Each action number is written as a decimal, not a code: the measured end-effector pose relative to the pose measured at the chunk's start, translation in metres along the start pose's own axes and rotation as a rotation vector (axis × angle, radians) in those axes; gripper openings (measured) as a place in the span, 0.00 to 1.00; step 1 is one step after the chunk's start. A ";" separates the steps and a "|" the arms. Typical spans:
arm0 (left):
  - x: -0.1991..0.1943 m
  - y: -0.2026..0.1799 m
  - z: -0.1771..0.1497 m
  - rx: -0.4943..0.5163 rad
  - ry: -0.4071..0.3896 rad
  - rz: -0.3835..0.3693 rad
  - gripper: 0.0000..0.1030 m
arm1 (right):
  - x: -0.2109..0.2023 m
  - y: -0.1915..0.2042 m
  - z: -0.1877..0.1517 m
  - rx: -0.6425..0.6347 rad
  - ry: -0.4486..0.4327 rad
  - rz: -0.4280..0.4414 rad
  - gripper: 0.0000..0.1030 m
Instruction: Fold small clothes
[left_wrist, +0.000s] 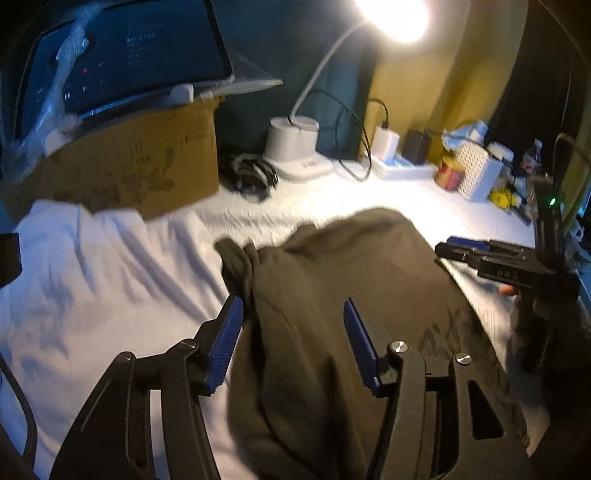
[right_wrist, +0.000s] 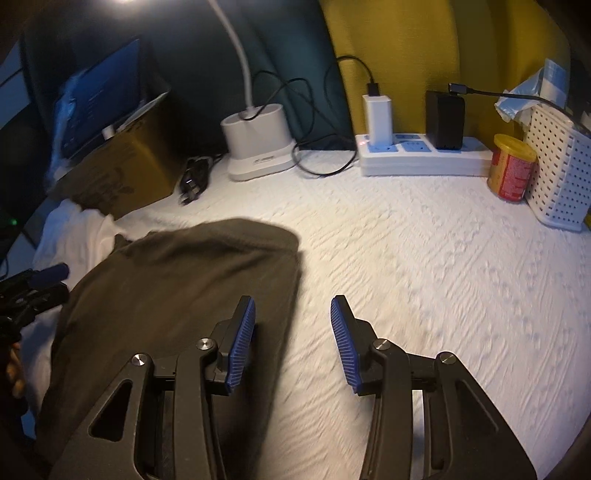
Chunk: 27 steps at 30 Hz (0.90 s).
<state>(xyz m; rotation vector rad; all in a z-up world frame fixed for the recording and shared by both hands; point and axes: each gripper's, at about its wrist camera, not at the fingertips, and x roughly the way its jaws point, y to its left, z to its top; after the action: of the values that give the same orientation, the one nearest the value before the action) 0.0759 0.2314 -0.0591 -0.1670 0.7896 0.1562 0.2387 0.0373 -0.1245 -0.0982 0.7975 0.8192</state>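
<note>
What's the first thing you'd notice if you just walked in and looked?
The glowing lamp at the back shines brightest, lighting the white blanket. In the middle lies a dark brownish-green garment, with the blue-padded left gripper open above it and the right gripper open at its edge. Near the basket on the right stands a yellow and red can.

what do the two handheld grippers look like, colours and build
Both match. The left gripper and right gripper have matte black linkage arms with triangular cut-outs and silver pivot screws. The fingers carry ribbed blue pads. Seen from the left wrist camera, the right gripper's black body shows faint white lettering, too blurred to read, with a small green light above it. No sleeve can be made out.
</note>
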 end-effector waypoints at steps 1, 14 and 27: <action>0.000 -0.002 -0.004 -0.003 0.013 -0.001 0.55 | -0.001 0.002 -0.003 -0.003 0.003 0.009 0.44; 0.003 -0.005 -0.042 0.032 0.073 0.124 0.57 | -0.024 0.026 -0.054 -0.071 0.057 0.038 0.44; -0.051 -0.036 -0.050 0.050 -0.027 0.054 0.57 | -0.056 0.030 -0.094 -0.078 0.050 0.025 0.44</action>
<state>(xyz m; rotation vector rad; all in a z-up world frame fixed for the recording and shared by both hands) 0.0132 0.1824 -0.0540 -0.0965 0.7705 0.1893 0.1389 -0.0109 -0.1474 -0.1793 0.8151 0.8746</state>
